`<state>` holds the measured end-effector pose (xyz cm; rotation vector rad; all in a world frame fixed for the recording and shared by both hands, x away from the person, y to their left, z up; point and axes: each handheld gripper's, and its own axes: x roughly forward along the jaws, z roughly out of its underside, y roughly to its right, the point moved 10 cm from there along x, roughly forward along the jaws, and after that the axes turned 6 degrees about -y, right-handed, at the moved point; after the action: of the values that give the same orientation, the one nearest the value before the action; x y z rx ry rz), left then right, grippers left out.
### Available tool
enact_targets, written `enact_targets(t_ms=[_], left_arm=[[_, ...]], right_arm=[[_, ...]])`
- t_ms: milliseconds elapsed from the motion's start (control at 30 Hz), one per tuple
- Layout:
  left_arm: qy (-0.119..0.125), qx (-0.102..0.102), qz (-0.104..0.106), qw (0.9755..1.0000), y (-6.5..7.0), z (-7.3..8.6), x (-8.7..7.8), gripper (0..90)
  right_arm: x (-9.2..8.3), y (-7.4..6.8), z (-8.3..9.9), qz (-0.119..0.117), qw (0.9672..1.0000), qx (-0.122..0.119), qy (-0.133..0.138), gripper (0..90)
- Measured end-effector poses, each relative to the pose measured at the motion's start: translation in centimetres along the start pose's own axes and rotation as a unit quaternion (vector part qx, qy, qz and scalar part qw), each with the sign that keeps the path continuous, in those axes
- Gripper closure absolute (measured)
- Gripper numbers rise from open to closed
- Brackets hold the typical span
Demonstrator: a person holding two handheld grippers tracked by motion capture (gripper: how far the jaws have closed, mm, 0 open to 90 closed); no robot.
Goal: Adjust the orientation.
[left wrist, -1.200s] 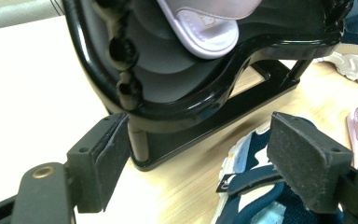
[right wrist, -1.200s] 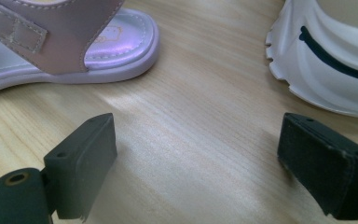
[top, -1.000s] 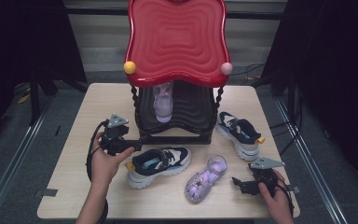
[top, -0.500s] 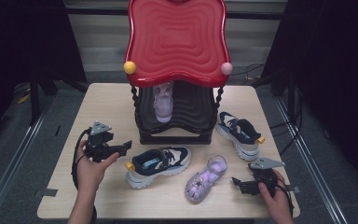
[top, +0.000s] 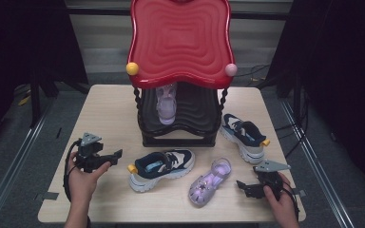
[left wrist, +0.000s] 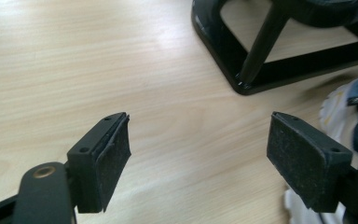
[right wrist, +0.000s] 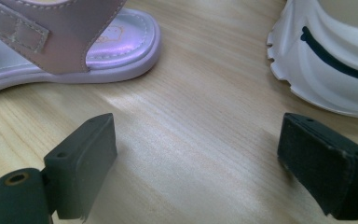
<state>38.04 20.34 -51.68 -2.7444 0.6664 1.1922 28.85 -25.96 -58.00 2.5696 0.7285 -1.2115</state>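
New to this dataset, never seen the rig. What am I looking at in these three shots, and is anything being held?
No robot arm here: a person holds a two-jaw tool in each hand. The high view looks down on a wooden table from above the person's side. The left hand-held gripper is at the left, the right hand-held gripper at the lower right.

The other two pictures come from cameras riding on those grippers, looking along their black jaws. Both pairs of jaws stand apart with bare table between them, so nothing is held.

On the table: a black shoe rack under a red wavy top, with a purple sandal on its shelf. In front lie a navy and white sneaker, a second purple sandal, and another sneaker at the right.
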Motion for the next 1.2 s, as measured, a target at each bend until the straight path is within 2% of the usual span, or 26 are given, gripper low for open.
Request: enact_targets(t_ms=[267,333,400,567,767,933,1067,1200], left_arm=[[-0.005,-0.008,-0.008,0.9999,-0.8,1.5,1.0,21.2],[-0.009,-0.006,-0.017,0.9998,-1.3,2.0,1.2,21.8],[-0.012,-0.011,-0.018,0.9997,-1.6,2.5,1.4,22.0],[-0.021,-0.01,-0.024,0.9995,-1.7,3.5,2.0,22.0],[-0.03,-0.01,-0.033,0.999,-2.1,4.4,2.7,22.0],[-0.032,-0.007,-0.042,0.9986,-2.2,4.9,3.1,21.9],[-0.03,0.01,-0.049,0.9983,-2.1,5.0,3.1,21.8],[-0.027,0.011,-0.048,0.9984,-2.0,5.1,3.1,20.9]], right_arm=[[0.0,-0.1,0.0,-0.001,1.0,-0.001,0.0,11.2],[0.0,-0.1,0.0,-0.002,1.0,-0.002,0.0,11.2],[0.0,-0.2,0.0,-0.005,1.0,-0.002,-0.001,11.2],[0.0,-0.7,0.0,-0.021,0.9996,-0.02,0.0,11.2],[0.0,-0.7,0.0,-0.021,0.9996,-0.02,0.001,11.2],[0.0,-0.8,0.0,-0.024,0.9994,-0.023,-0.001,11.2],[0.0,-1.1,0.0,-0.032,0.999,-0.032,0.0,11.2],[-0.1,-1.1,0.1,-0.035,0.9989,-0.031,0.0,11.3]])
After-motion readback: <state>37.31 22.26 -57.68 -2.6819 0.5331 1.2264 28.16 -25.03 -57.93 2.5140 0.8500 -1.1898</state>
